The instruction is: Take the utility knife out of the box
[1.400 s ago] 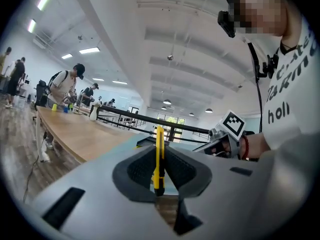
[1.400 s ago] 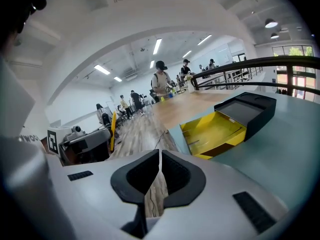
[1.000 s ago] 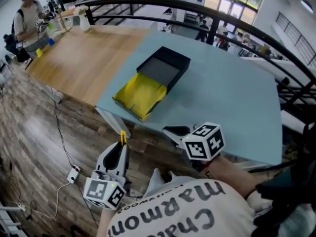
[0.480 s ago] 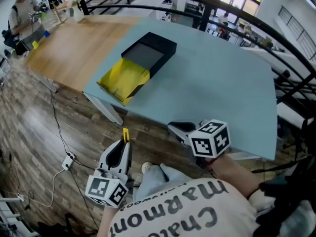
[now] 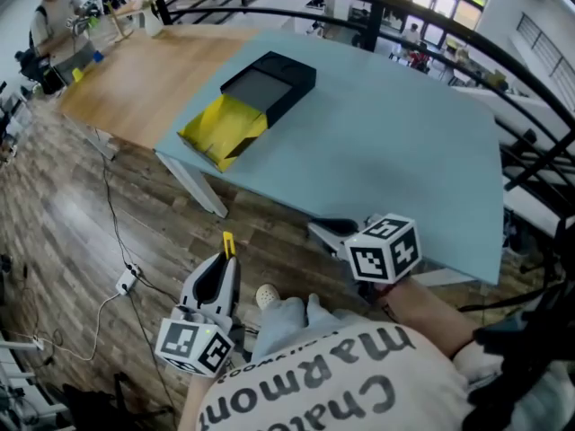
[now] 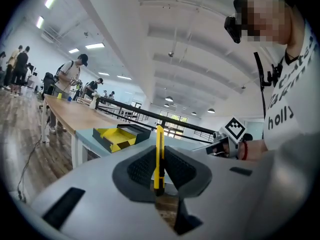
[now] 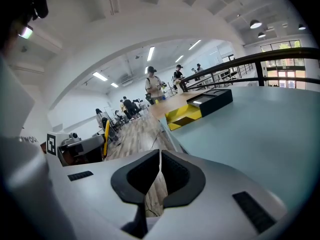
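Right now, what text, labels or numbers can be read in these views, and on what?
"Marmon" and "Chat", upside down and cut off: on the person's shirt, head view.
"holl", cut off: same shirt, left gripper view; the lettering above it is unreadable.
No legible words on the marker cube, box or utility knife.

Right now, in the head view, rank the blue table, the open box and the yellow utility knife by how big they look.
Largest to smallest:
blue table
box
utility knife, smallest despite being nearest the camera
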`<state>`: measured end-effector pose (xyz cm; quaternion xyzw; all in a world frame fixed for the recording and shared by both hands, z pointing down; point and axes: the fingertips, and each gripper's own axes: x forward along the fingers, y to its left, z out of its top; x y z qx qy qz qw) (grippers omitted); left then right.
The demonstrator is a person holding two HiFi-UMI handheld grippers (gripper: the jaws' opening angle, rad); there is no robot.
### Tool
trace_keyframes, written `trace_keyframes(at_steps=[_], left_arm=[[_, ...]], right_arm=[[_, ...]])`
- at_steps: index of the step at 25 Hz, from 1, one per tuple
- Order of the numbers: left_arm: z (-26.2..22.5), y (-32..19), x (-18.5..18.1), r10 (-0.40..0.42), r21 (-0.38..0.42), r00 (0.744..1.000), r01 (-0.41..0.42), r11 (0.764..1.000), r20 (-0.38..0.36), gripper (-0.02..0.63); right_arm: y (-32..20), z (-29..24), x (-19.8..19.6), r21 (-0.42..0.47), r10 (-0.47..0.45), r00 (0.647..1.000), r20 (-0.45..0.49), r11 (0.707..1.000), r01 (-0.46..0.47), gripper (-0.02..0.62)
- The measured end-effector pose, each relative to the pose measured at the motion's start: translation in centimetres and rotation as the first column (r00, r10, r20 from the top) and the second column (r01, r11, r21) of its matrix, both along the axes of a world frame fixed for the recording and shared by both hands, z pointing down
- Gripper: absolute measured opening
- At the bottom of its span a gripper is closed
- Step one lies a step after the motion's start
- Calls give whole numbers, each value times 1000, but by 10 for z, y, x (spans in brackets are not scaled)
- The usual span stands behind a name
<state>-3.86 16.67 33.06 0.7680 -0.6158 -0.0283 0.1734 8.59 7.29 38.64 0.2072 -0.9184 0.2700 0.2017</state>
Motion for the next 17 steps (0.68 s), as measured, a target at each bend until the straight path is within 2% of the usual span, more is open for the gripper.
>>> trace_keyframes(at_steps=[8, 17], left_arm=[[-1, 27, 11, -27, 7, 999, 26, 1000, 20, 52], [-7, 27, 20, -20, 26, 1000, 19, 999, 19, 51]], right_arm=[[22, 4, 9, 7, -24, 1000, 8, 1000, 24, 41], [24, 0, 24, 15, -13, 1000, 4, 1000, 13, 41]])
